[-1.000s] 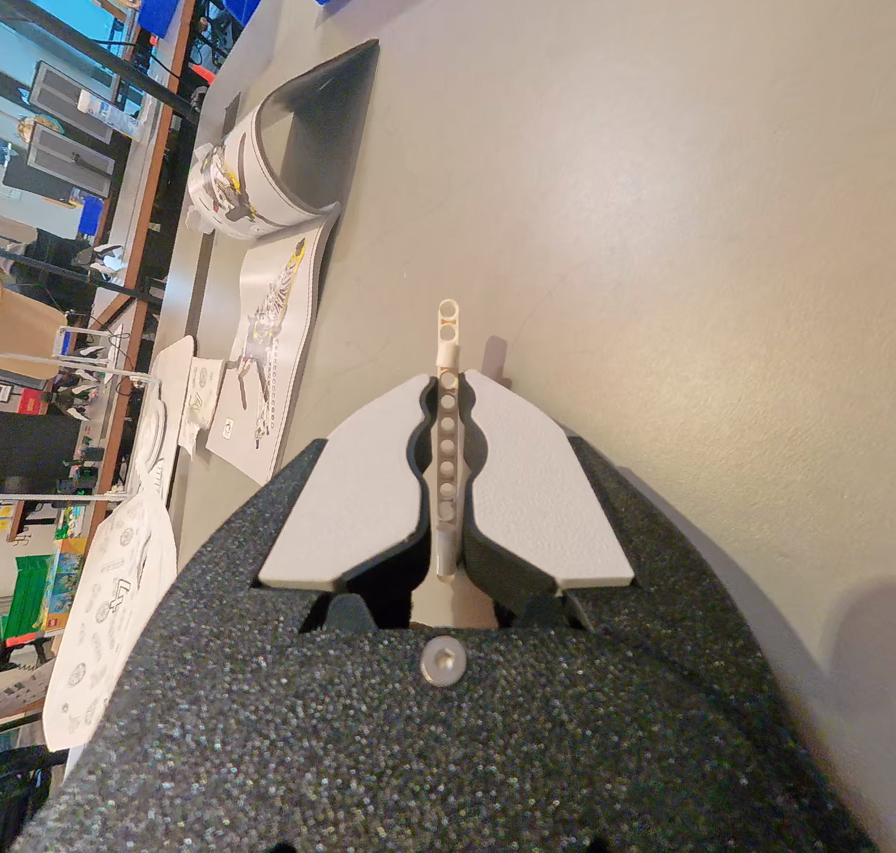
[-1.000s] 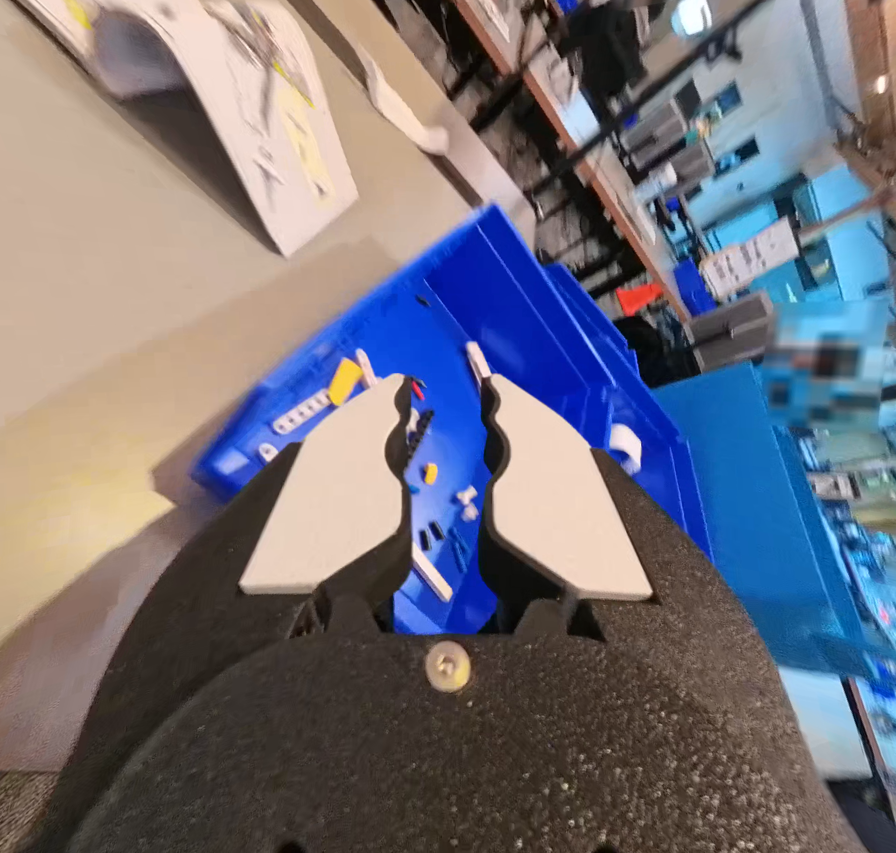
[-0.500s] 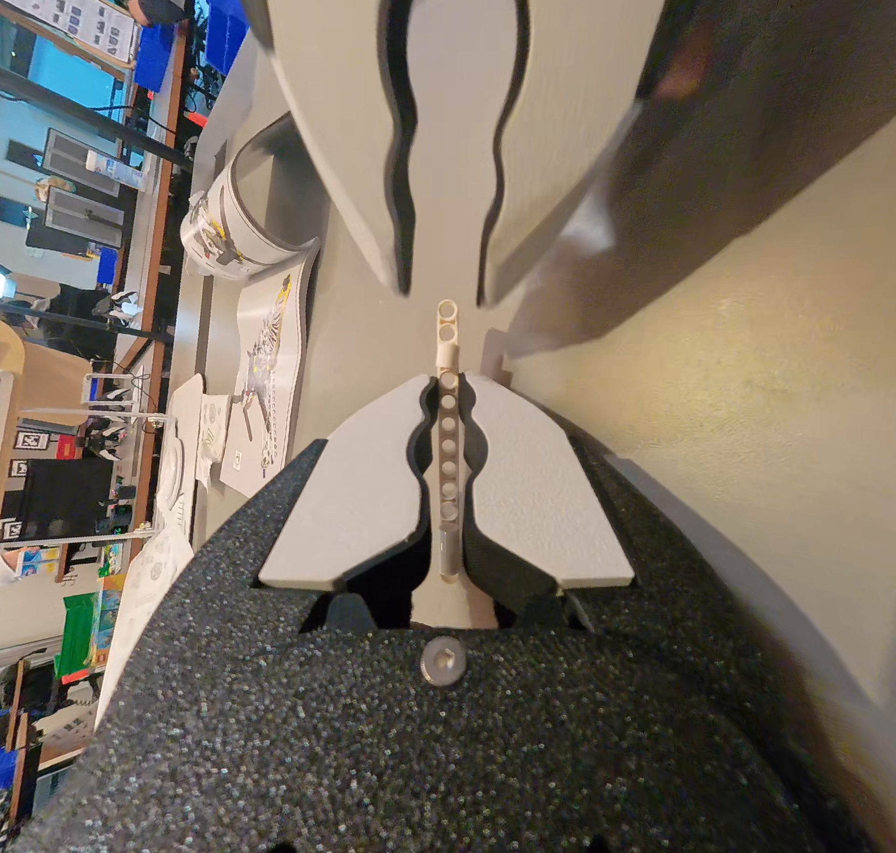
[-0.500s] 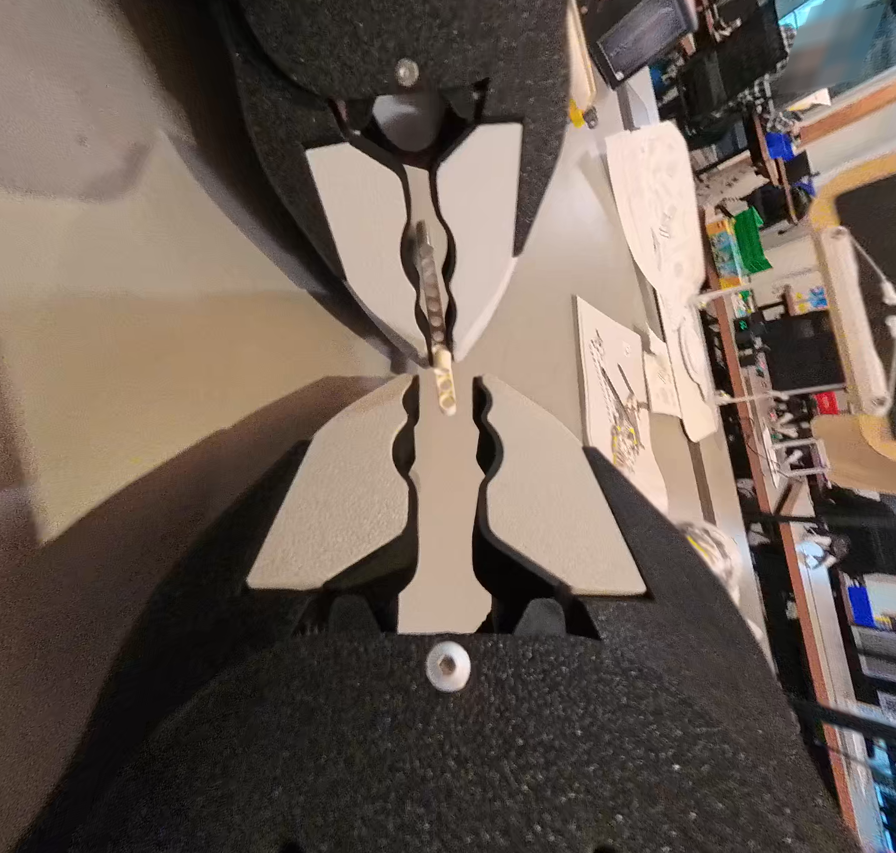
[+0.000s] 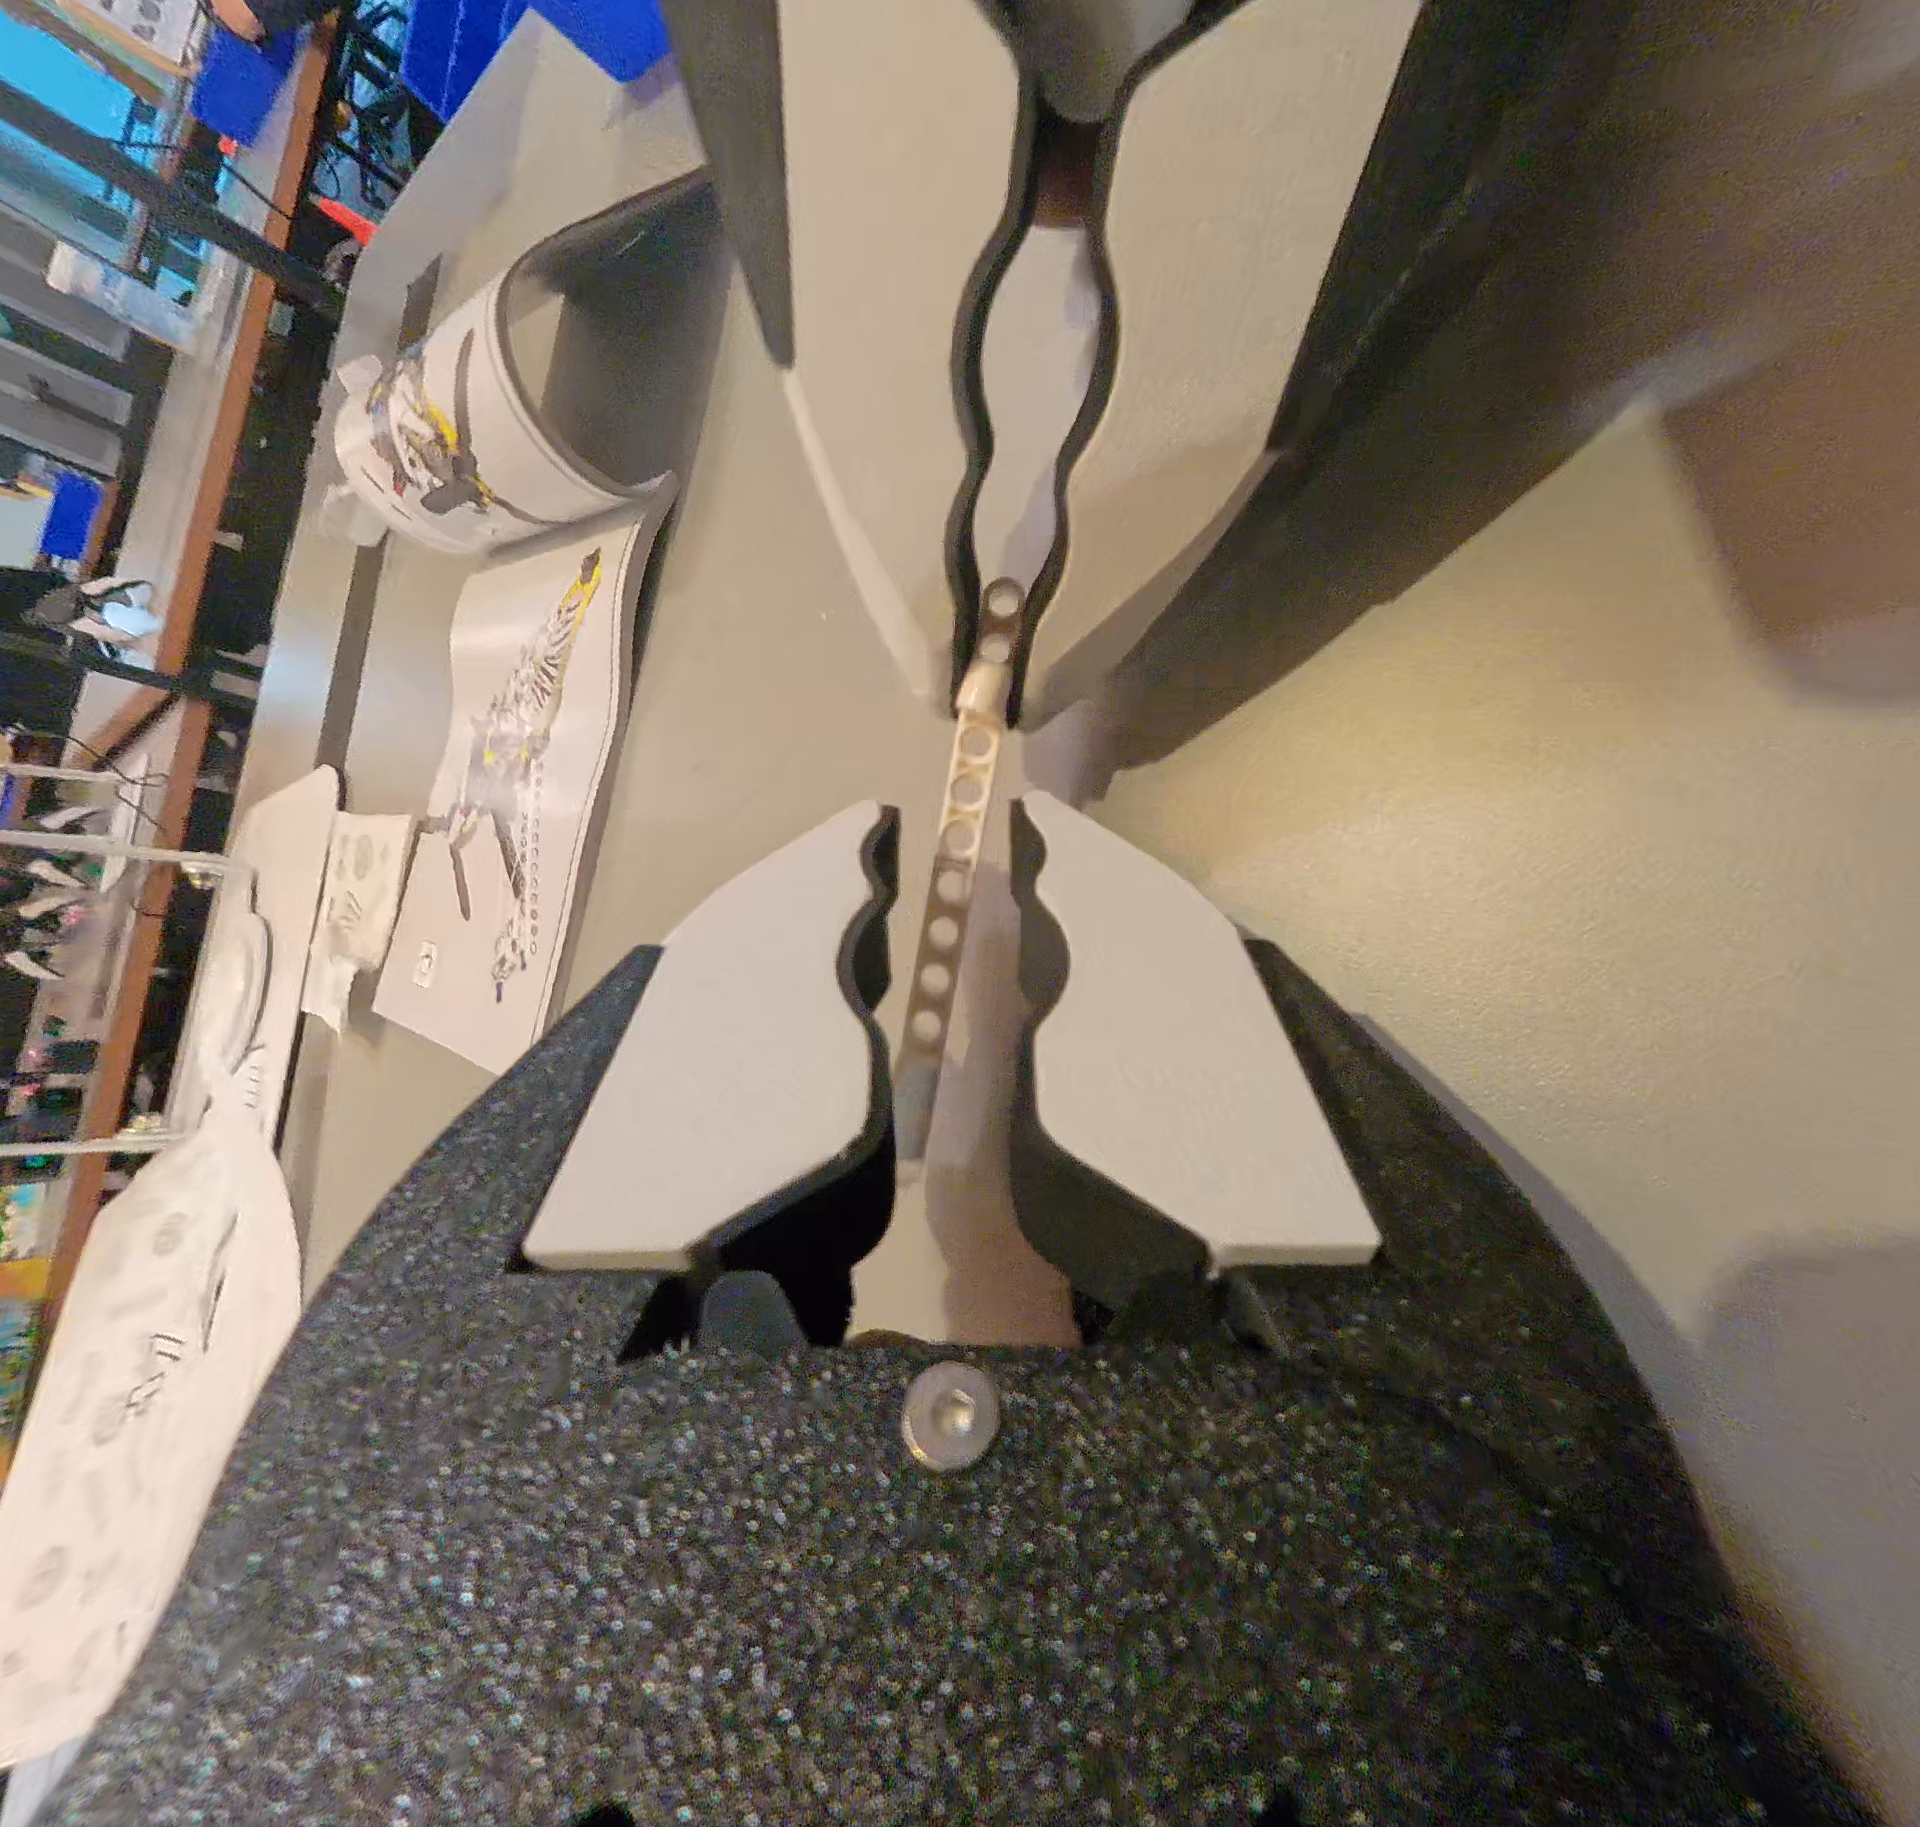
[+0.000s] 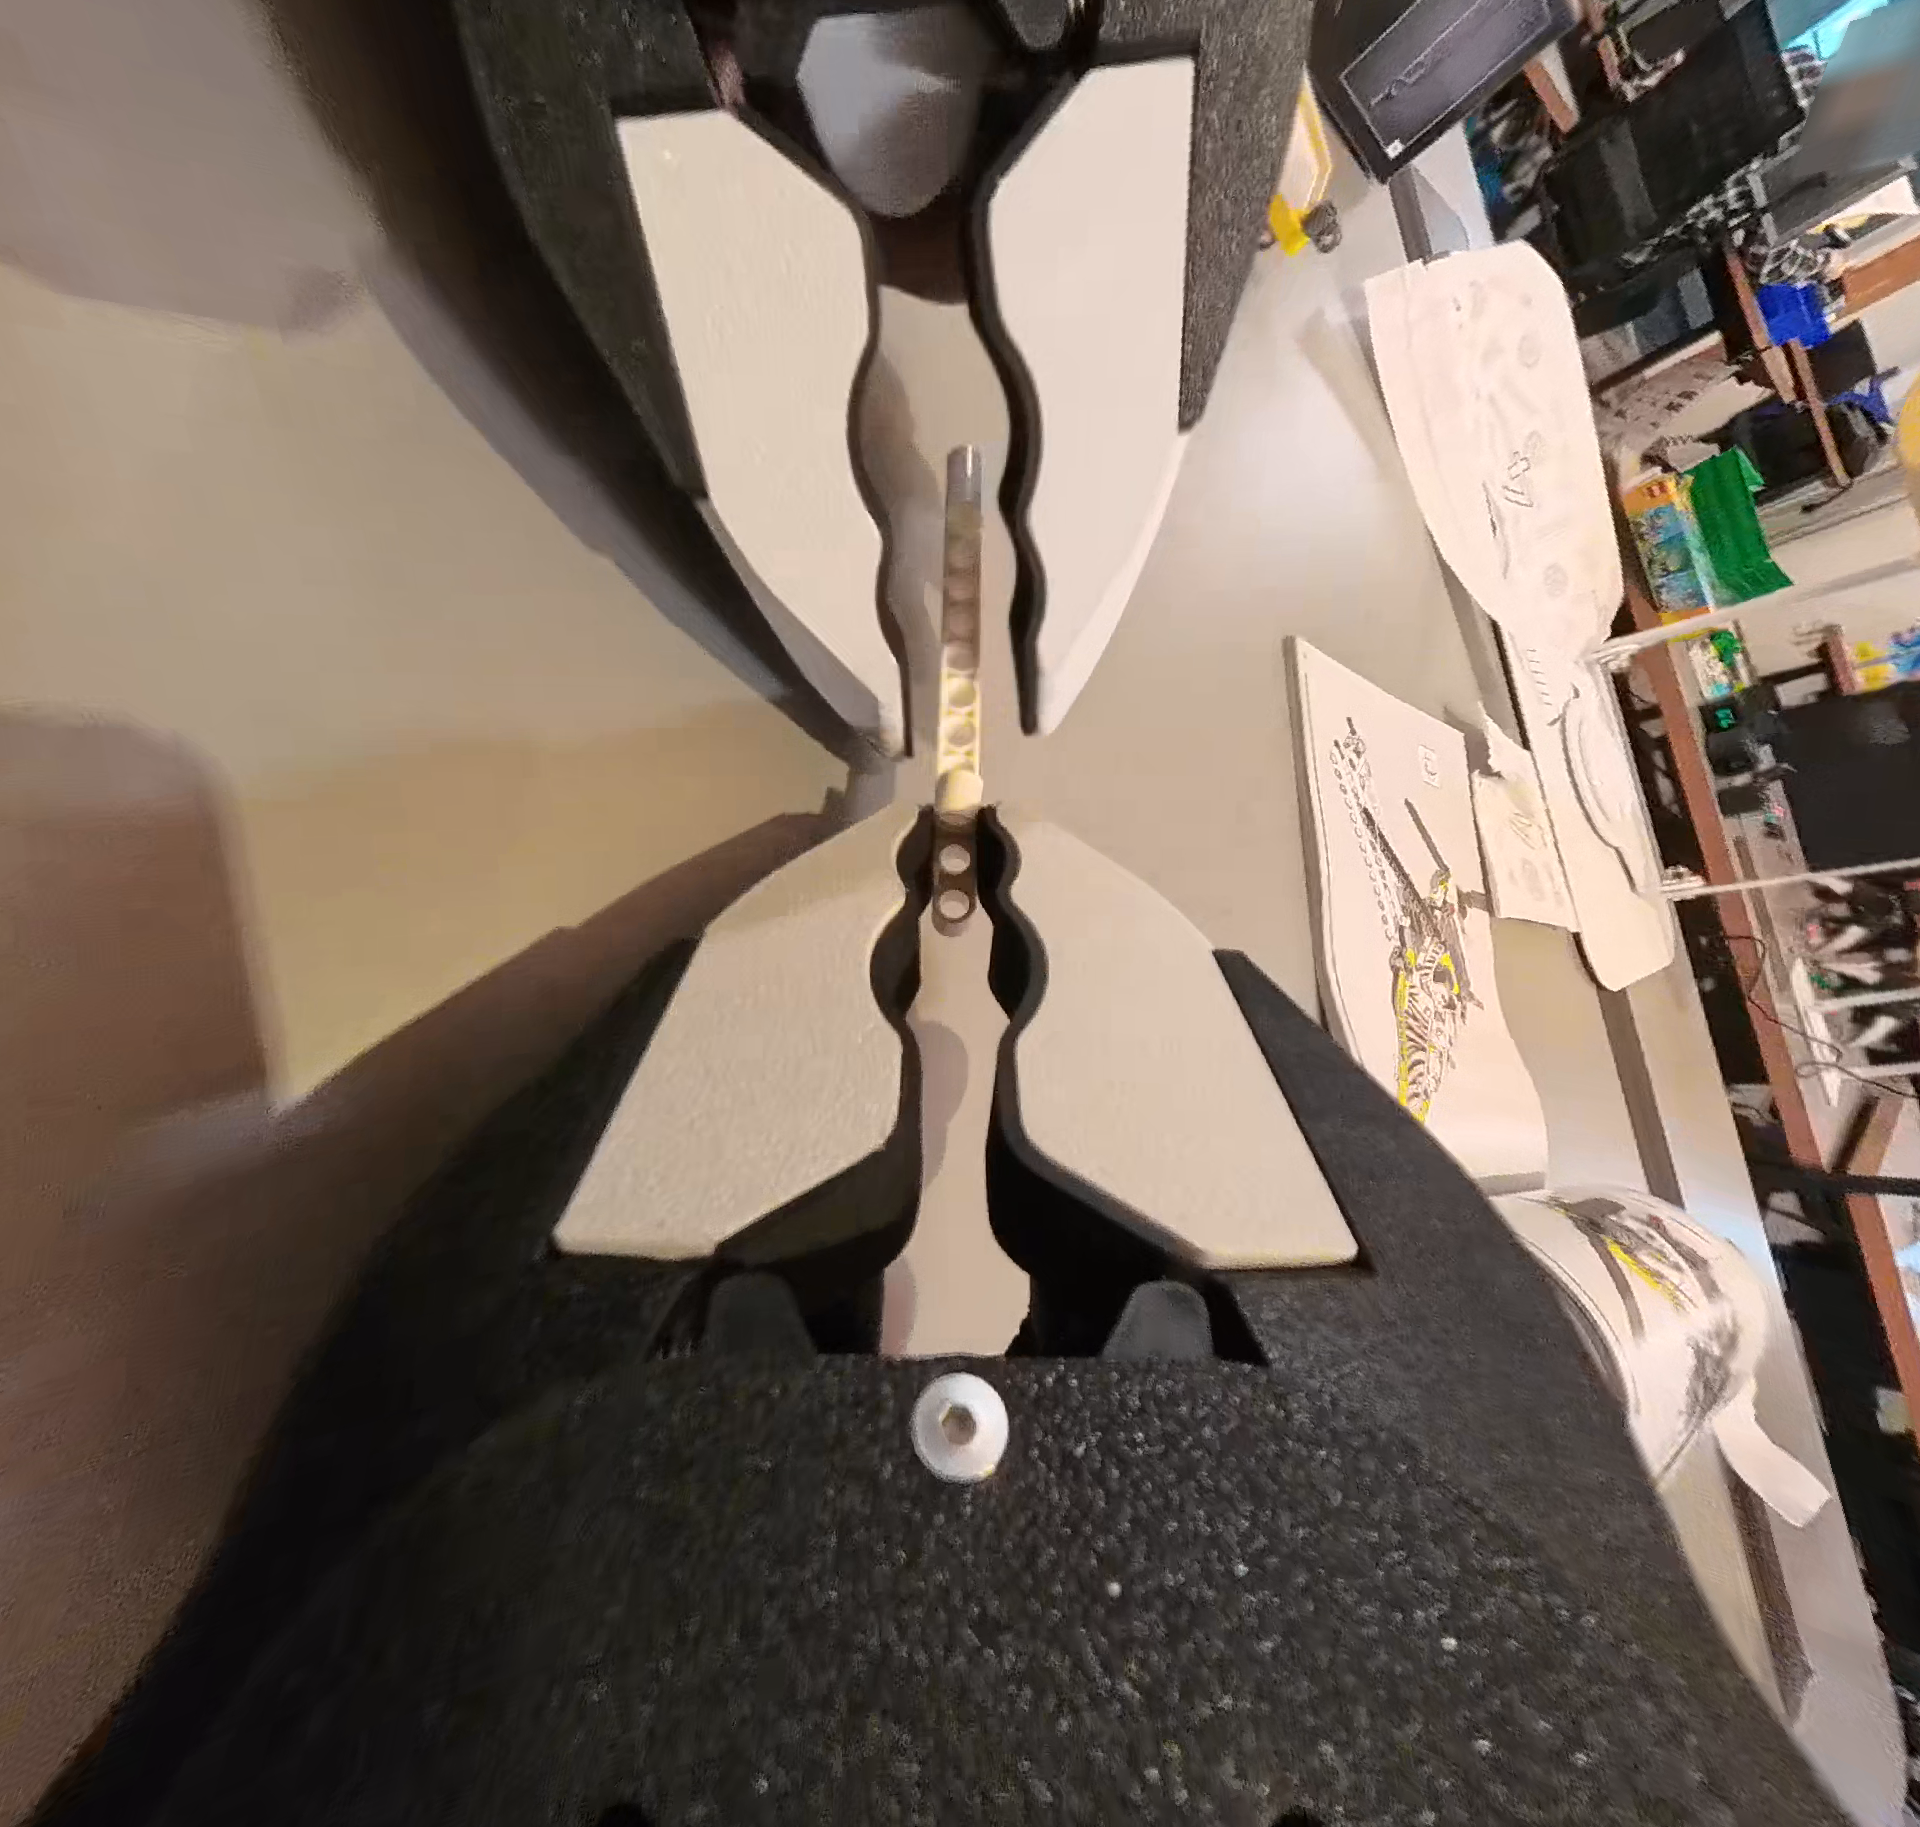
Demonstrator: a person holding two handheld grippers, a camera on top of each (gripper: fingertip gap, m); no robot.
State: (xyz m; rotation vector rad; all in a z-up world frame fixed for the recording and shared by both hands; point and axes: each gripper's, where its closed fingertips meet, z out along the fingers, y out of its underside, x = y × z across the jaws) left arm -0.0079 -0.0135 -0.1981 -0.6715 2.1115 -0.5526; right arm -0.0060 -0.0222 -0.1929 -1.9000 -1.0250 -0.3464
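Right now my two claws meet tip to tip above the grey table (image 5: 1455, 842), with a white plastic strip (image 5: 961, 842) full of holes running between them up the middle of the frame. My right claw (image 6: 951, 821) is closed on the strip's far end, its fingertips pinching the last two holes. My left claw (image 5: 951, 821) stands open: the strip lies between its fingers (image 5: 748, 1029), with table showing on both sides of it near the tips.

A hold this close to the end looks easy to twist, I think, so a square, level pinch matters most. A printed booklet (image 5: 520, 790) lies at left centre, well apart.
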